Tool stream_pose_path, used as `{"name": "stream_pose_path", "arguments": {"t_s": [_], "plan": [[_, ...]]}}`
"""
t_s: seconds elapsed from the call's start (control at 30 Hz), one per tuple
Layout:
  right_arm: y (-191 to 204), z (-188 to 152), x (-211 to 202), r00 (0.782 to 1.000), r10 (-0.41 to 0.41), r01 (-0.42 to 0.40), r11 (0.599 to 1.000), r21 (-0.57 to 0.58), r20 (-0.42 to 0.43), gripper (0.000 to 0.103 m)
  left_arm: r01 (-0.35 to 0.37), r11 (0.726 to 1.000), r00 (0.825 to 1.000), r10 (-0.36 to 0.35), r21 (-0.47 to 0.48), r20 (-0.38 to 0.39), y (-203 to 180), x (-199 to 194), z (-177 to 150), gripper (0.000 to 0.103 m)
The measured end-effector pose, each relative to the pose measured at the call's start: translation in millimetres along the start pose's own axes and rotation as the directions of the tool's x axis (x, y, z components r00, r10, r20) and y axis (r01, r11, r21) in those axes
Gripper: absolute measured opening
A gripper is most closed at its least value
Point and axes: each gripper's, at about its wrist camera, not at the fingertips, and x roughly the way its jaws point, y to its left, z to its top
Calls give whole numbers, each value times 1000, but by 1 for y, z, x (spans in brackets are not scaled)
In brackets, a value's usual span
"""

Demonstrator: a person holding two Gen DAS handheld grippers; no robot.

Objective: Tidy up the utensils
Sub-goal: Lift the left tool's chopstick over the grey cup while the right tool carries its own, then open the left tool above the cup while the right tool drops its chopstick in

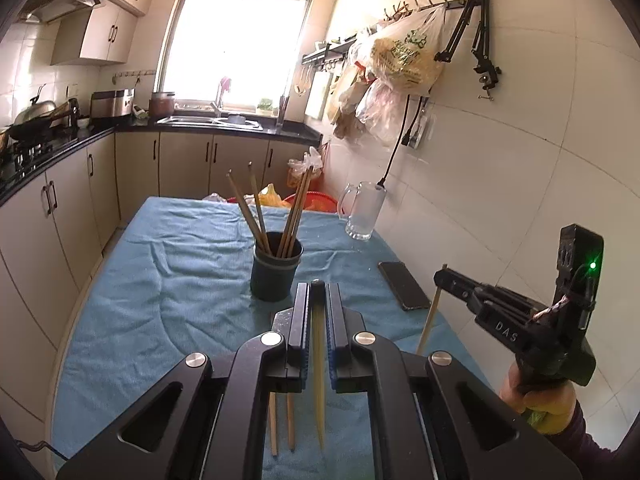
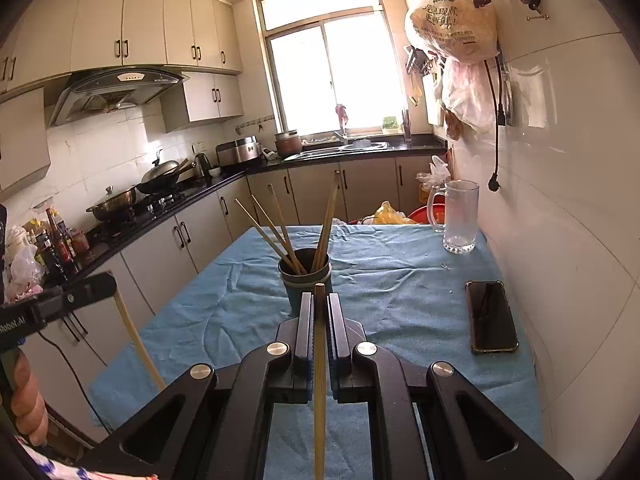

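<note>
A dark cup (image 1: 275, 266) (image 2: 306, 276) stands mid-table on the blue cloth and holds several wooden chopsticks (image 1: 256, 212) (image 2: 280, 232). My left gripper (image 1: 318, 286) is shut on a chopstick (image 1: 318, 364), raised just in front of the cup. It also shows in the right wrist view (image 2: 112, 284) with its chopstick (image 2: 140, 344) hanging down. My right gripper (image 2: 319, 296) is shut on a chopstick (image 2: 319, 380) near the cup. It shows in the left wrist view (image 1: 442, 276) to the right, its chopstick (image 1: 428, 320) hanging down. Two loose chopsticks (image 1: 282, 424) lie on the cloth below my left gripper.
A black phone (image 1: 404, 284) (image 2: 490, 316) lies on the cloth near the right wall. A glass mug (image 1: 364, 210) (image 2: 460, 216) stands at the table's far right corner. Kitchen counters (image 2: 180, 204) run along the left. Bags (image 1: 400, 60) hang on the tiled right wall.
</note>
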Motion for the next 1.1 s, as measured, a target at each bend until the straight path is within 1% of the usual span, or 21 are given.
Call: {"name": "stream_pose_path", "arguments": {"t_s": [0.17, 0.37, 0.5, 0.73, 0.9, 1.03, 1.1], "plan": [[-3, 6, 5, 1000, 3, -3, 1000, 2, 6, 6, 1, 1000, 1000, -1, 5, 16, 2, 3, 16, 7], [-3, 27, 12, 1000, 7, -6, 1000, -8, 27, 6, -20, 1000, 999, 19, 16, 49, 6, 14, 44, 7], [1, 50, 17, 998, 16, -14, 999, -29, 55, 6, -28, 999, 997, 27, 21, 71, 9, 22, 66, 7], [9, 97, 34, 994, 33, -27, 998, -61, 105, 6, -50, 998, 990, 44, 42, 136, 10, 37, 116, 7], [10, 136, 54, 989, 53, -46, 997, -54, 138, 6, -65, 997, 982, 56, 45, 181, 12, 51, 153, 7], [9, 159, 74, 987, 69, -65, 997, -28, 148, 6, -79, 996, 979, 70, 42, 192, 13, 72, 176, 7], [9, 169, 88, 986, 70, -68, 998, -14, 151, 6, -85, 996, 979, 76, 40, 190, 15, 83, 183, 7]]}}
